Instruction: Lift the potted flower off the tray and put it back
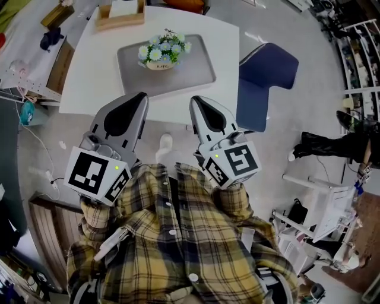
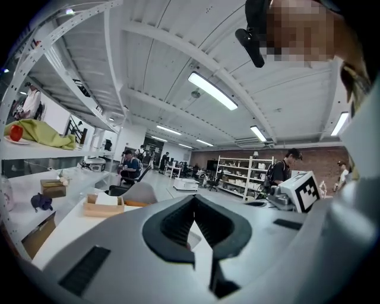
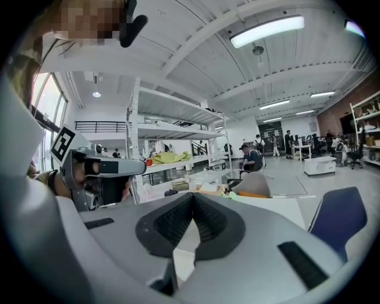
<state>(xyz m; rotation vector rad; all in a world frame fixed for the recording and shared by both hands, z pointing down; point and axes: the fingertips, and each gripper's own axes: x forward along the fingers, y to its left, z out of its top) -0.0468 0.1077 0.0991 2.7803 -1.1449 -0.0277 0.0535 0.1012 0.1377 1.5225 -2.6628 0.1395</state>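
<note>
The potted flower (image 1: 161, 52), pale blue and white blooms in a small light pot, stands on the grey tray (image 1: 199, 74) on the white table (image 1: 89, 77). My left gripper (image 1: 142, 97) and right gripper (image 1: 195, 101) hover side by side at the table's near edge, short of the tray. Both are shut with nothing between their jaws. In the left gripper view the jaws (image 2: 194, 199) meet at the tip, and so do the jaws in the right gripper view (image 3: 193, 196). In both gripper views the gripper bodies hide the flower.
A wooden box (image 1: 120, 15) with white tissue sits at the table's far edge, also in the left gripper view (image 2: 104, 205). A blue chair (image 1: 264, 80) stands right of the table. Shelves and cartons line the left side (image 1: 59, 65). People work in the room behind (image 2: 127, 165).
</note>
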